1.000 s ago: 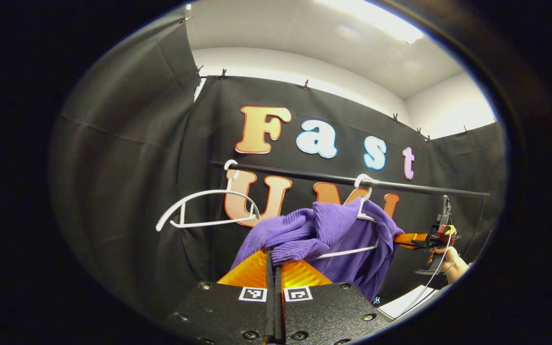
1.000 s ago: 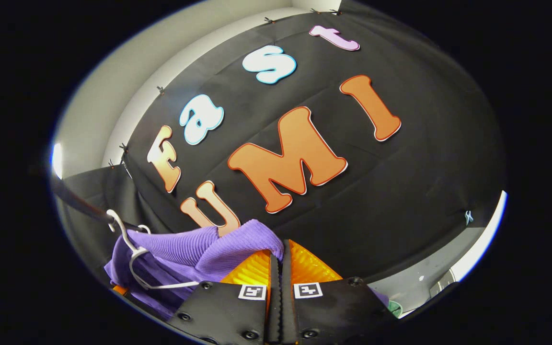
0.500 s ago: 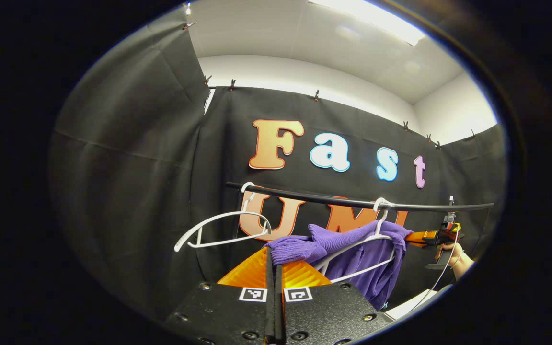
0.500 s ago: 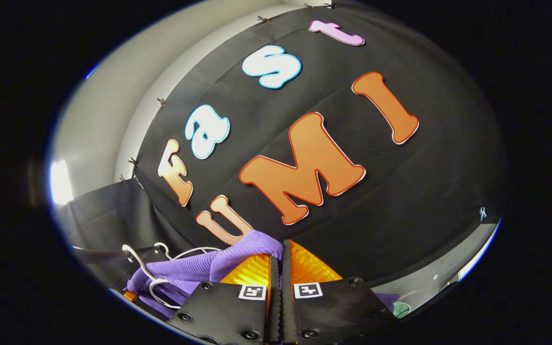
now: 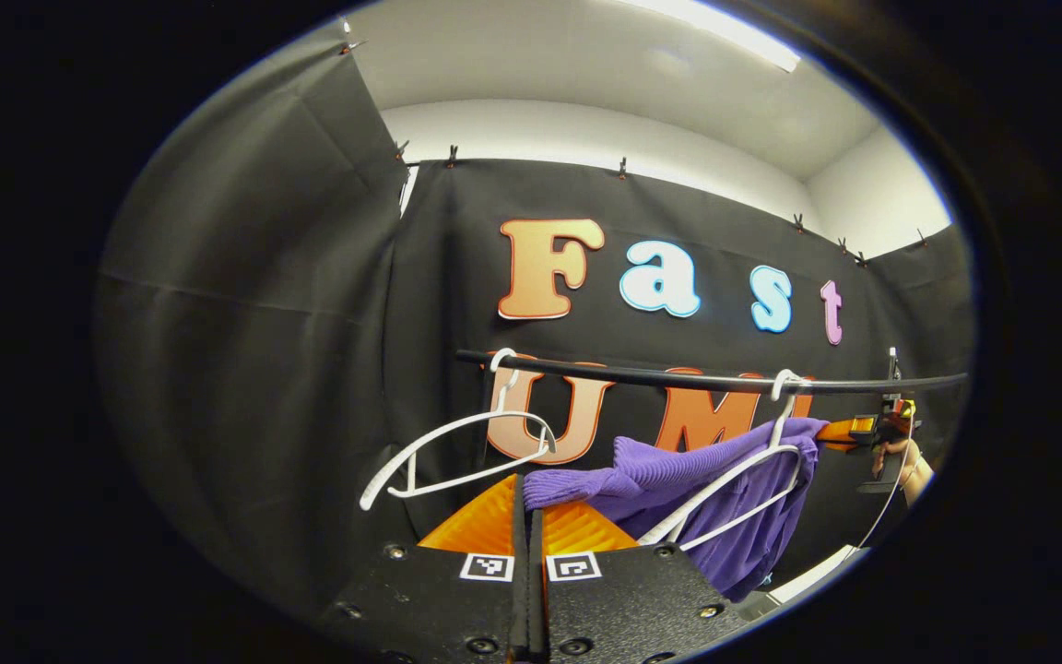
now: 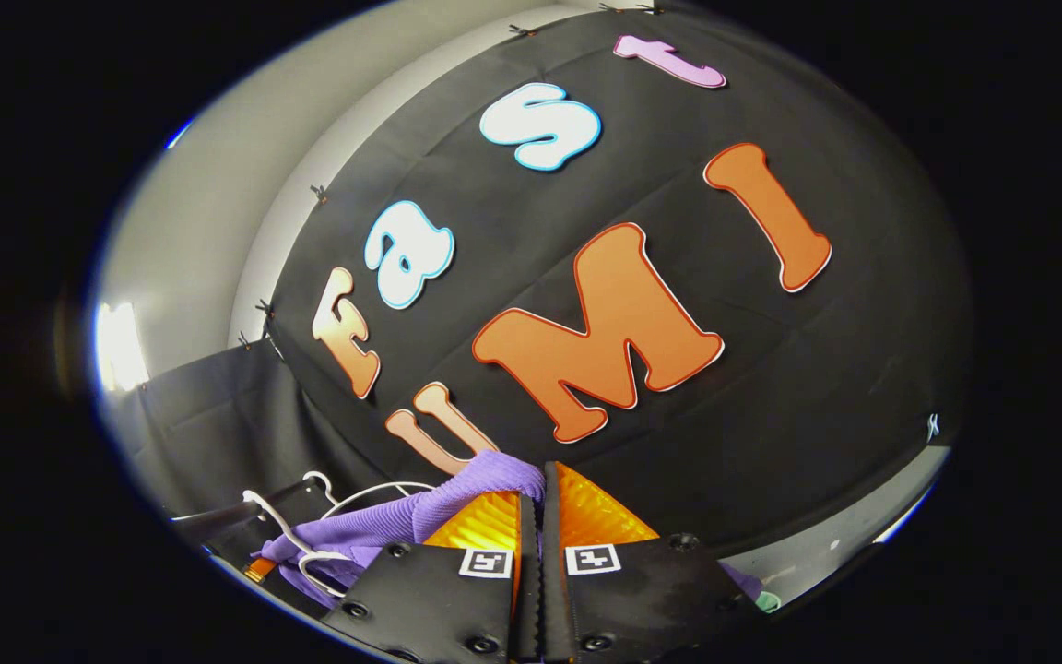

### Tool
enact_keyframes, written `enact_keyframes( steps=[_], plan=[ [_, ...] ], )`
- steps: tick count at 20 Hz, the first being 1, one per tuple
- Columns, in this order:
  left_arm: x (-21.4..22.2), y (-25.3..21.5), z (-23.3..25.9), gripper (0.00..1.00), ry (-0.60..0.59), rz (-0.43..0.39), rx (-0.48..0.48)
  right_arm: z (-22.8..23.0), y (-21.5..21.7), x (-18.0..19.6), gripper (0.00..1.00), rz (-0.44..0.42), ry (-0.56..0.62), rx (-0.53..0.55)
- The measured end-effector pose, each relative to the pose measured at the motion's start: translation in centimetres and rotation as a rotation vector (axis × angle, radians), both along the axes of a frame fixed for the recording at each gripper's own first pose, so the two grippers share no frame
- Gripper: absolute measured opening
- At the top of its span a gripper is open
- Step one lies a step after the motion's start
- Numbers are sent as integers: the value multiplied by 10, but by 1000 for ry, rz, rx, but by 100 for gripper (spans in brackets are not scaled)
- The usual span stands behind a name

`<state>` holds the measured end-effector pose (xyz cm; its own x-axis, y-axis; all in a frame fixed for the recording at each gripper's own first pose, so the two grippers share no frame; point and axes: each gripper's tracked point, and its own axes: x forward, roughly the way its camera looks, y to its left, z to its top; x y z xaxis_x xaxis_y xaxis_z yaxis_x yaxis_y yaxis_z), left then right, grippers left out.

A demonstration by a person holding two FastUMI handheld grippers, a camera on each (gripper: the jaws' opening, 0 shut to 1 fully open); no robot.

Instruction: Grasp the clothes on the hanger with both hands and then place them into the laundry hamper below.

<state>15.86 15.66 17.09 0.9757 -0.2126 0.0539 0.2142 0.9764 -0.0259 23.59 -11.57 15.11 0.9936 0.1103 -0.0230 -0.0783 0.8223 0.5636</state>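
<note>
In the left gripper view, an empty white hanger (image 5: 457, 452) hangs from the black rail (image 5: 678, 376), up and to the left of the left gripper (image 5: 528, 516). That gripper's two fingers are pressed together on a ribbed fold of the purple garment (image 5: 678, 475), which enters the pinch from the right, just above the fingertips. From there the cloth stretches up and to the right, taut along its top edge, to a second white hanger (image 5: 752, 470) whose hook sits on the rail. The garment is draped across that hanger, with more of it hanging below the hanger's lower bar. Farther right, at the far end of the cloth, the right gripper (image 5: 849, 430) shows small, held by a hand (image 5: 909, 468); its tip touches the garment's edge.

In the right gripper view, the rail (image 6: 218, 521) and the white hanger hooks (image 6: 287, 526) lie low to the left of the right gripper (image 6: 536, 516). The purple garment (image 6: 383, 526) runs from the hanger rightward into this gripper, whose fingers are closed together with a fold of ribbed cloth pinched at their tips. The hamper cannot be made out.
</note>
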Motion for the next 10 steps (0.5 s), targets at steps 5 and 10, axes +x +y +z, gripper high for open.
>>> enact_keyframes(
  steps=[5, 10],
  plan=[
    [13, -4, -24, 0, 40, 1, -6, -13, -11, 13, 8, 6, 43, -12],
    [23, -1, -56, 0, 100, 17, -17, -48, -16, 23, 8, 10, 105, -7]
  ],
)
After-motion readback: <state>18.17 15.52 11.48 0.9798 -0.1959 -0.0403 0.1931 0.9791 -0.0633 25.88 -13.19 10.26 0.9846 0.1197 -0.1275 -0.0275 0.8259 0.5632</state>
